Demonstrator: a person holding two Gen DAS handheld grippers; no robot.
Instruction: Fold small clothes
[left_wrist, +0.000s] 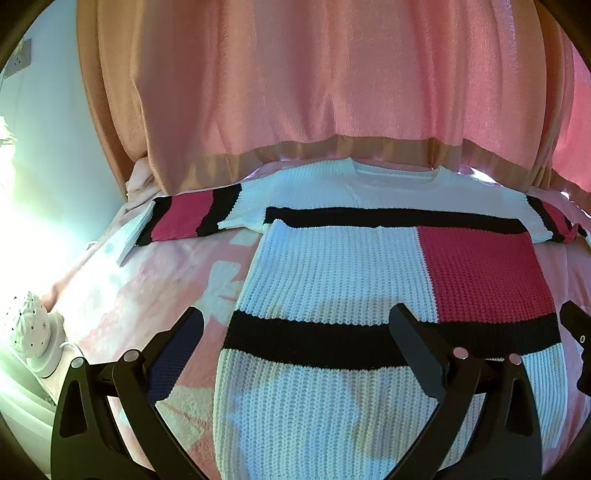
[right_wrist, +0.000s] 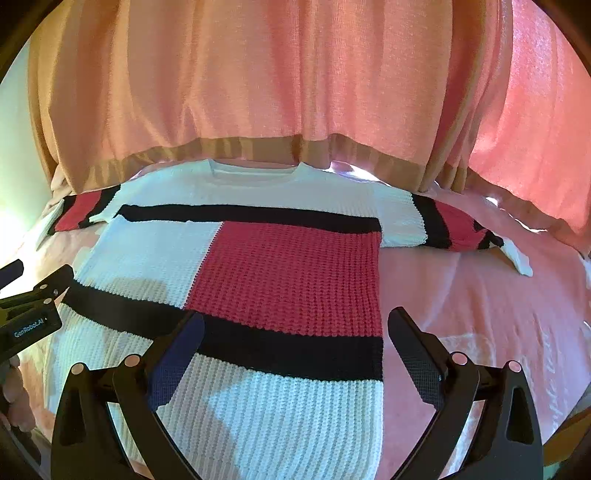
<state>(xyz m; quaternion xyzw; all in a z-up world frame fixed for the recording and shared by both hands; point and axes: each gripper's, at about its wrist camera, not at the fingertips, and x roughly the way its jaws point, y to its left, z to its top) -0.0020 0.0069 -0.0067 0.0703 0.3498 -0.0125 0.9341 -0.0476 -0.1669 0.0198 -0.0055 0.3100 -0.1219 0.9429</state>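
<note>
On the pink bedspread (right_wrist: 480, 314), sweater (right_wrist: 288, 280) lies flat, face up, neck toward the curtain (right_wrist: 258, 74), hem toward the cameras. White knit, black bands, red block.

Status:
- Body is spread out and smooth. No fold line visible anywhere in it.
- Both sleeves are stretched out sideways: left sleeve (left_wrist: 184, 221) out toward the wall, right sleeve (right_wrist: 454, 229) out over bare bedspread. Neither is tucked in.
- Judgement: zero folds done. Looks like lay-out/flatten is finished and the actual folding is all still ahead: sleeves in, sides in, then hem up to neck, or similar.

Tongs:
- Left gripper (left_wrist: 295, 325): spread wide, nothing between the fingers. Hovers over the lower left part of the body, near the lower black band. Can't tell if the tips touch the knit.
- Right gripper (right_wrist: 295, 325): also spread wide, nothing pinched. Sits over the lower right edge of the body; one finger (right_wrist: 413, 354) is over bedspread just beside the sweater's side edge, the other over the knit.
- Left tool's body also shows at the left margin of the right view, so the two are side by side near the hem end.

Off to the far left, a white dotted lamp (left_wrist: 29, 328) on a side table; not in the way.
</note>
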